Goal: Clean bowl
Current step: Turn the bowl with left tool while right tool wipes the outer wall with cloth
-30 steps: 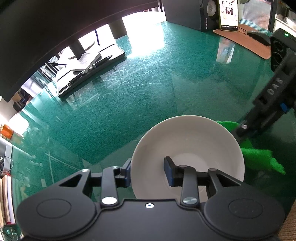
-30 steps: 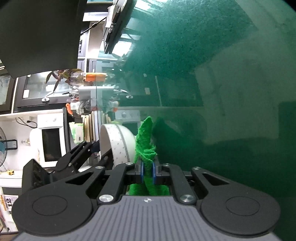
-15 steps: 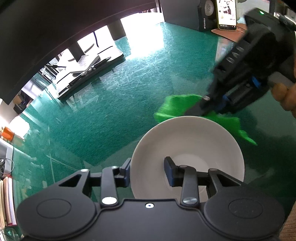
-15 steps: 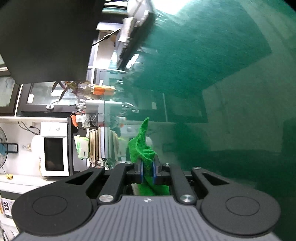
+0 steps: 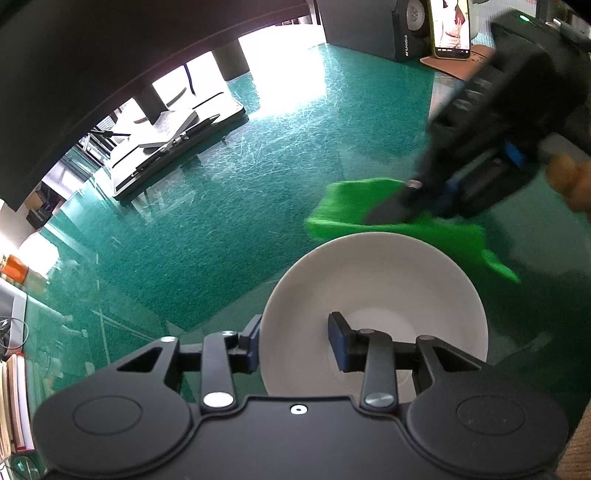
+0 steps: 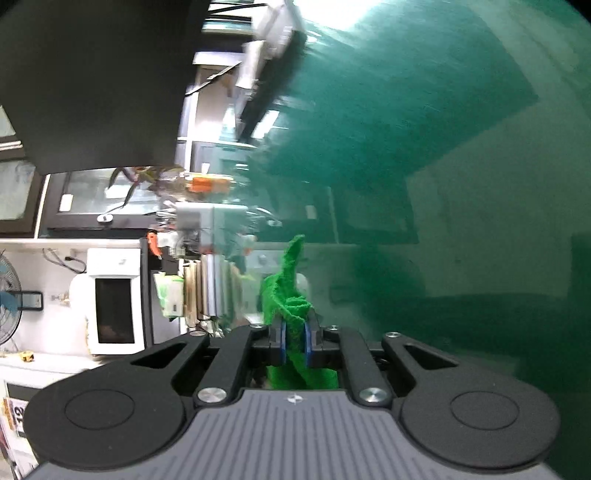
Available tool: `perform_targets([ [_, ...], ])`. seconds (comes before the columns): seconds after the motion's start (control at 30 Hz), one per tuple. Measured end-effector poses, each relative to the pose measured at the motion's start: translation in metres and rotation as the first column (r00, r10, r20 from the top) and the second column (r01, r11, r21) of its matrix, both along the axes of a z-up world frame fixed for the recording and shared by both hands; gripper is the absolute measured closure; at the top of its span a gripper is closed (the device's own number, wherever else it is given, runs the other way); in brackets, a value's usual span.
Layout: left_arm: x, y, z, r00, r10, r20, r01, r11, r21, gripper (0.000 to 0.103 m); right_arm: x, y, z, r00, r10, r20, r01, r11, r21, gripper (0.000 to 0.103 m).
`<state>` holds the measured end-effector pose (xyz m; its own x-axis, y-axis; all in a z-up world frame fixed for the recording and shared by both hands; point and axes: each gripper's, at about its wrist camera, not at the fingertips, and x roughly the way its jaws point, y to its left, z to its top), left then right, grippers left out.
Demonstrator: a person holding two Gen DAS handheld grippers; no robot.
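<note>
A white bowl (image 5: 376, 291) is gripped at its near rim by my left gripper (image 5: 295, 339), one finger outside and one inside, over the green glass table (image 5: 221, 206). A bright green cloth (image 5: 373, 214) hangs just beyond the bowl's far rim, pinched in my right gripper (image 5: 402, 206), which reaches in from the upper right with a hand behind it. In the right wrist view the blue pads of the right gripper (image 6: 294, 339) are shut on the green cloth (image 6: 286, 291), whose free end sticks up. The bowl does not show in that view.
A black stand with papers and a pen (image 5: 173, 144) sits at the table's far left. A speaker (image 5: 402, 29), a phone (image 5: 452, 26) and a brown mat (image 5: 469, 62) stand at the far right. Shelves and a microwave (image 6: 114, 299) lie beyond the table edge.
The right gripper has carried the green cloth from beside the bowl's right flank up and over to behind its far rim. The left gripper and bowl have stayed put.
</note>
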<state>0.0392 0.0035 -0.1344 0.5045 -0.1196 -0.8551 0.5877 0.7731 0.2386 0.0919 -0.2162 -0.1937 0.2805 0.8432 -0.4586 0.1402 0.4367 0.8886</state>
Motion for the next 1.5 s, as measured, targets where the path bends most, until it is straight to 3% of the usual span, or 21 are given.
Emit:
perform_targets([
  [0.23,-0.001,0.0,0.0,1.0,-0.004,0.002,0.004,1.0,0.003,0.067,-0.028,-0.023,-0.002,1.0,-0.007,-0.024,0.007,1.0,0.012,0.092],
  [0.4,0.0,-0.001,0.0,1.0,-0.011,-0.001,0.011,1.0,0.008,0.067,-0.056,-0.028,-0.004,0.997,0.046,-0.059,-0.044,0.999,0.029,0.092],
  [0.6,0.0,-0.002,0.0,1.0,-0.014,-0.002,0.014,1.0,0.013,0.067,-0.028,-0.023,-0.002,1.0,-0.015,-0.024,0.015,1.0,0.015,0.092],
  [0.8,0.0,-0.003,0.0,1.0,-0.014,-0.001,0.014,1.0,0.016,0.067,-0.007,-0.007,0.004,1.0,-0.005,0.021,0.005,1.0,0.019,0.092],
  [1.2,0.0,-0.003,0.001,0.999,-0.034,-0.005,0.034,0.999,0.02,0.067,-0.055,-0.028,-0.008,0.996,0.068,-0.062,-0.066,0.997,0.031,0.092],
  [1.5,0.0,-0.003,0.001,0.999,-0.032,-0.001,0.032,0.999,0.016,0.067,0.002,-0.003,-0.008,0.998,0.067,-0.011,-0.067,0.997,-0.03,0.092],
])
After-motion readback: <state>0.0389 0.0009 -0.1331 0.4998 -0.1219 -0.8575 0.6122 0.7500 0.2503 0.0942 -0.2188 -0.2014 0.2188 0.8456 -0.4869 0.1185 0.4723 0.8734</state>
